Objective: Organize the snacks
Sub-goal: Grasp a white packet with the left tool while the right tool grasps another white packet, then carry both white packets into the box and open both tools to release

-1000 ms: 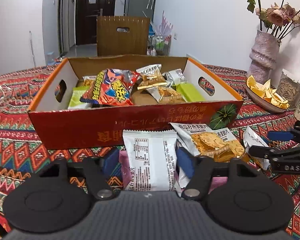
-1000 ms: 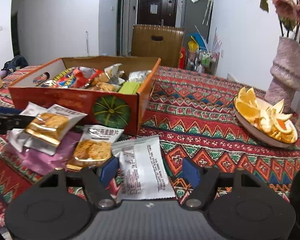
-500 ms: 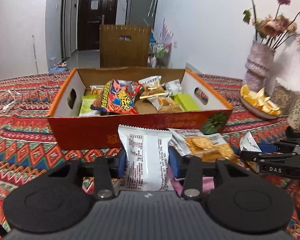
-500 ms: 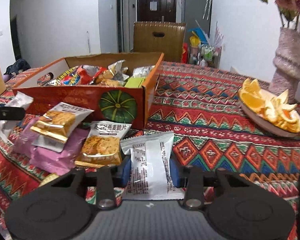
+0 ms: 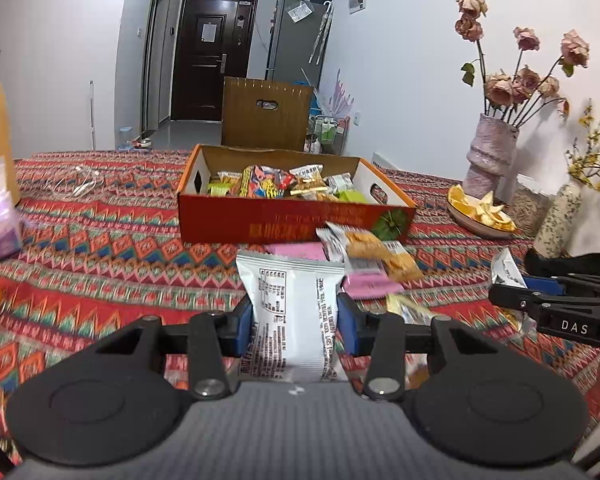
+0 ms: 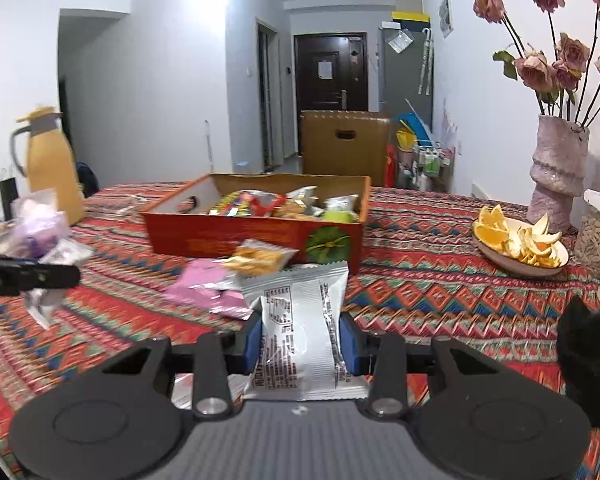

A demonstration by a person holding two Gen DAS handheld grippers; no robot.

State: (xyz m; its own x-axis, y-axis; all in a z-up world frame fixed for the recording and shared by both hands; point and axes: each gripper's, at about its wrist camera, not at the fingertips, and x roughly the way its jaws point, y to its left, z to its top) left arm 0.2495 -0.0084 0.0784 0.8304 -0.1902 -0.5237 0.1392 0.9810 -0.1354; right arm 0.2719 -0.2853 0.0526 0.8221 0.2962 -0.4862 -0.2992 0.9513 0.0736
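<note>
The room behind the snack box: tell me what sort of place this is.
Most likely a lived-in flat, at its dining table. A patterned tablecloth covers the table, a vase of dried roses stands beside a plate of orange pieces, and a dark entrance door closes the hallway.

White walls (image 5: pixel 412 60), dark door (image 5: pixel 212 58), patterned tablecloth (image 5: pixel 100 248), bright light

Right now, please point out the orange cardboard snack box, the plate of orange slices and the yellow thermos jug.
orange cardboard snack box (image 5: pixel 260 224), left wrist view, front wall
plate of orange slices (image 6: pixel 496 258), right wrist view, near rim
yellow thermos jug (image 6: pixel 52 168), right wrist view, body
</note>
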